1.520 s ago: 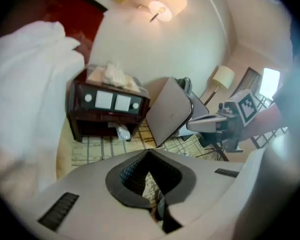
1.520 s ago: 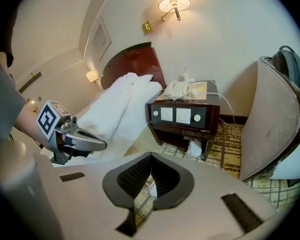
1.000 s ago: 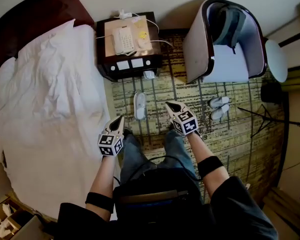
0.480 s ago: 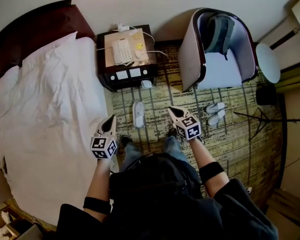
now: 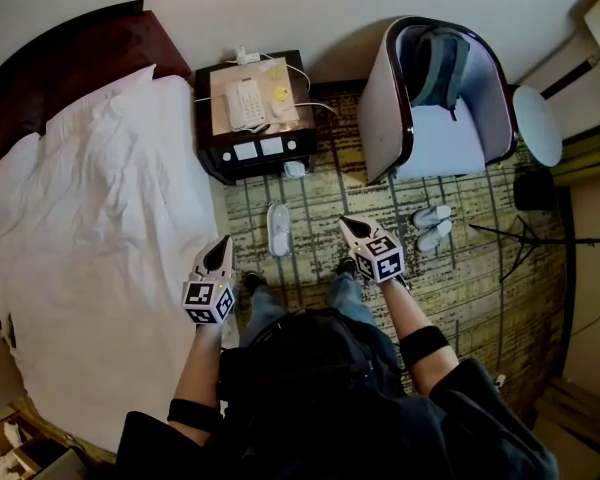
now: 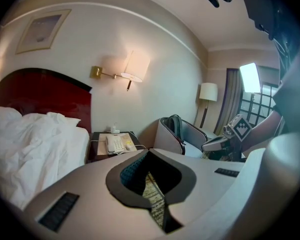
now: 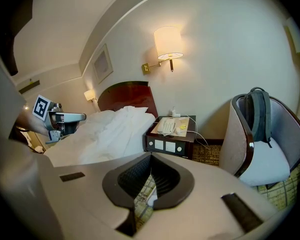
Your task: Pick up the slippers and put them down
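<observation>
left jaws: clenched together, nothing between them.
right jaws: likewise pressed together and empty.
left gripper: held off the floor at the edge of the bed, pointing forward and down.
right gripper: alongside, at about the same height, aimed the same way.
near slipper: white, flat on the carpet between the two grippers and just ahead of them, before the bedside desk; one or a stacked pair, i cannot tell.
far slippers: a white pair on the carpet below the armchair.
step: seemingly the approach; nothing lifted yet.
next move: release a pair of jaws, lower to the near slipper, pinch its upper.
</observation>
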Tool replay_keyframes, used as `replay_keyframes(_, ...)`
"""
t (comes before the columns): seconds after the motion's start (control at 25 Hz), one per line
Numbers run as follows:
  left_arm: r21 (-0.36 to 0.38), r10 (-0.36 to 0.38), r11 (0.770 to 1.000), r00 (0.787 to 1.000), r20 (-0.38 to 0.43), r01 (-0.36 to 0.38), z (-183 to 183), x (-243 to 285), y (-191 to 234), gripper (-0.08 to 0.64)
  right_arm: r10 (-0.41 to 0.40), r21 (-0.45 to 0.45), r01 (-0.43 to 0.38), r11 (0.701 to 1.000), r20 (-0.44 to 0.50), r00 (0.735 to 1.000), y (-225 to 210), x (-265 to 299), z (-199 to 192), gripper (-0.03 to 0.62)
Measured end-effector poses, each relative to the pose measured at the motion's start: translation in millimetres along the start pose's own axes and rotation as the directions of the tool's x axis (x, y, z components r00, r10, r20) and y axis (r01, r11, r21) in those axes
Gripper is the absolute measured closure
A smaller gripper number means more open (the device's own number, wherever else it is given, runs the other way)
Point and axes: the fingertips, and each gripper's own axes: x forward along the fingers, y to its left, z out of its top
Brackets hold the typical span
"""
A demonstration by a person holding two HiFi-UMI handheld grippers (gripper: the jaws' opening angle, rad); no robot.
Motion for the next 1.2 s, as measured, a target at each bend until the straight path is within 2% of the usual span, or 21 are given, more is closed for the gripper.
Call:
replay_keyframes(0.44,0.041,-0.037,0.998,0.999,-0.015,0.038,4.4,6.5,-4.5,0.560,0.003,0.021,-0.003,1.000,0.005,1.000,2.0,11.5,-2.7,0.591)
replay_keyframes(0.84,0.098,-0.083,0.991,0.996,-0.040,0.087,18.1,29.0,8.1,0.560,0.007,0.069,-0.007,0.998,-0.007,1.000,2.0,47.9,-8.9,0.591)
replay_keyframes(0.92,0.111,-0.095,0.989,0.994,-0.048,0.100,16.7,35.6,12.3,0.560,0.000,0.096,0.001,0.995,-0.008,1.000,-0.8,62.9,-12.6,0.589)
replay_keyframes(1.0,0.119,-0.107,0.986,0.992,-0.063,0.114,11.2,43.5,17.0,0.560,-0.021,0.138,0.022,0.990,-0.006,1.000,-6.7,78.5,-17.7,0.561)
replay_keyframes(1.2,0.148,-0.132,0.978,0.985,-0.113,0.148,-12.3,76.6,23.9,0.560,-0.087,0.240,0.087,0.967,-0.009,0.996,-38.2,118.5,-38.2,0.544)
